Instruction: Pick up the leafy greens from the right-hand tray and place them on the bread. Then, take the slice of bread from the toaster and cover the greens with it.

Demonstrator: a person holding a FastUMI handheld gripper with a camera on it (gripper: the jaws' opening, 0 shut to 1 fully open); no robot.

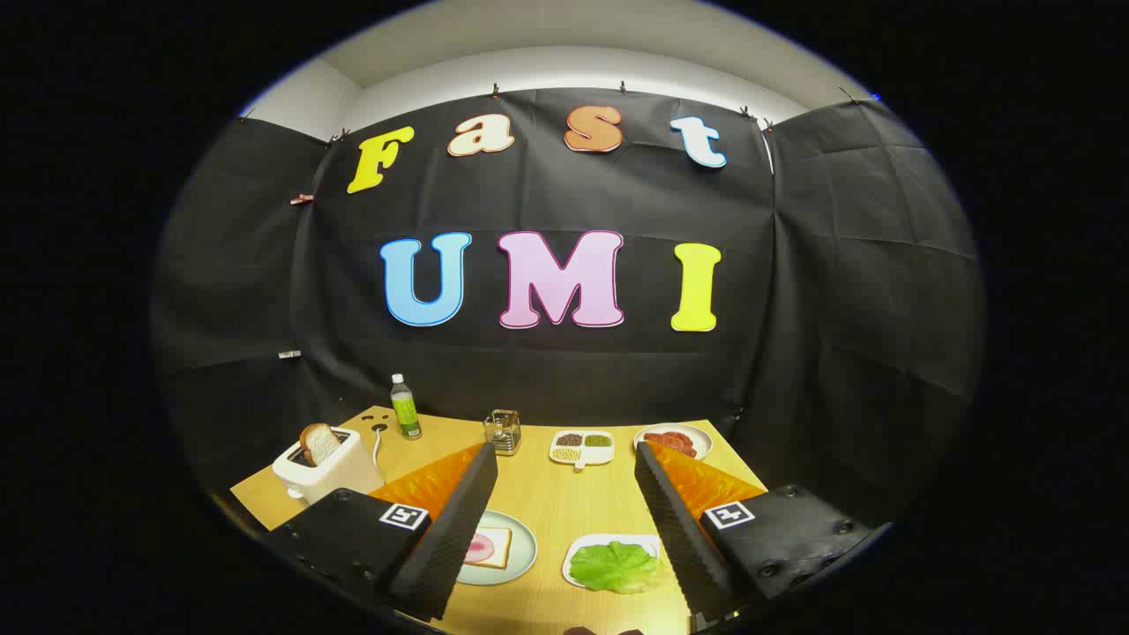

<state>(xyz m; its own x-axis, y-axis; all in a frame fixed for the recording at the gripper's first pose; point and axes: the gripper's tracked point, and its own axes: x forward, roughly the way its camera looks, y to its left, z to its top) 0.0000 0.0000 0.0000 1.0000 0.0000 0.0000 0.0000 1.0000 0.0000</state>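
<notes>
My gripper [564, 463] hangs open above the wooden table, with nothing between its fingers. Below, between the fingers and close to the right one, the leafy greens [615, 566] lie on a white tray [582, 549]. Left of it, partly hidden by the left finger, a slice of bread topped with a pink slice [488, 547] rests on a pale round plate [520, 551]. A white toaster [328, 470] stands beyond the left finger at the table's left side, and a slice of bread [319, 442] sticks up from its slot.
At the table's back stand a green-labelled bottle [406, 408], a small glass holder [503, 431], a white divided dish of grains [581, 446] and a plate of red meat [675, 438]. The toaster's cord [377, 441] runs behind it. Black cloth walls close the booth.
</notes>
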